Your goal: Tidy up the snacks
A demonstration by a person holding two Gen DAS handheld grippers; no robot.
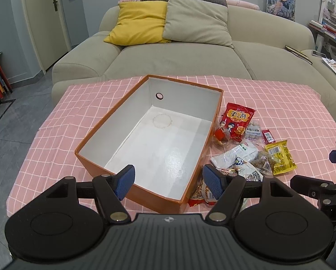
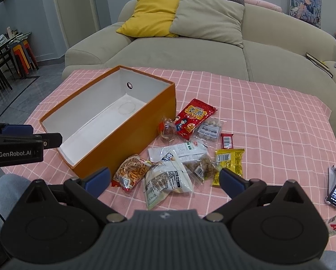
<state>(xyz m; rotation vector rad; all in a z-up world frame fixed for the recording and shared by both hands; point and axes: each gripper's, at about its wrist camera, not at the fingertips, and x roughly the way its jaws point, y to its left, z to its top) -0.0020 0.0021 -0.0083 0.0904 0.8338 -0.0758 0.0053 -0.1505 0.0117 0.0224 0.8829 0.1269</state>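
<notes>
Orange box [image 1: 145,193] is sitting open on the pink checked tablecloth [image 2: 269,112], snack packets [image 2: 168,175] lying just beside its right wall. Left gripper [image 1: 168,180] is hovering wide over the box's near corner. Right gripper [image 2: 165,180] is hanging wide above the packets, holding nothing.

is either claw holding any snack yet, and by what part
Nothing is held. The left claw is open over the orange box; the right claw is open above the snack pile.

A box [image 2: 122,121] is set on the tablecloth [image 2: 269,117], snack packets [image 2: 190,148] clustered just right of it, a sofa [image 2: 190,51] behind.
</notes>
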